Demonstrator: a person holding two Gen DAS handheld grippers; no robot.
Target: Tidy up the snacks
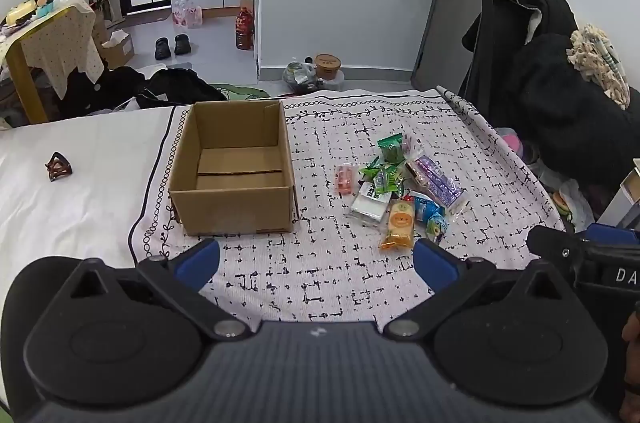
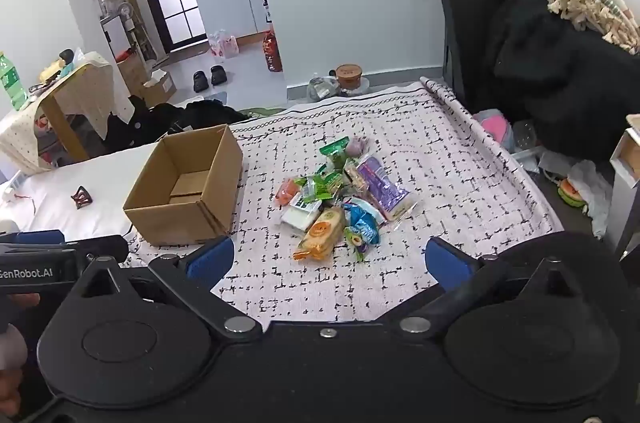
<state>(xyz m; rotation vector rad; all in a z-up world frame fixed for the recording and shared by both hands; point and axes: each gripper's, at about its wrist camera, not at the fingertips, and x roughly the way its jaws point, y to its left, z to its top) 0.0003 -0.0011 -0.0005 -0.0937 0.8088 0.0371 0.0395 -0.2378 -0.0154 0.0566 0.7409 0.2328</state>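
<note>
An open cardboard box (image 1: pixel 234 169) (image 2: pixel 186 185) stands empty on the patterned cloth (image 1: pixel 312 279). To its right lies a pile of several wrapped snacks (image 1: pixel 400 187) (image 2: pixel 340 197), among them an orange packet (image 1: pixel 398 223) (image 2: pixel 320 233), a purple packet (image 1: pixel 436 179) (image 2: pixel 380 185) and green packets (image 1: pixel 390 143). My left gripper (image 1: pixel 316 259) hovers open, short of the box and the pile. My right gripper (image 2: pixel 326 259) is open too, with the orange packet just beyond its blue fingertips (image 2: pixel 210 257). Neither holds anything.
A brown hair clip (image 1: pixel 59 167) (image 2: pixel 82 197) lies on the white sheet left of the box. Dark clothes (image 2: pixel 560 63) are heaped on a chair at right. Beyond the bed's far edge, a tub (image 1: pixel 328 65) and bags sit on the floor.
</note>
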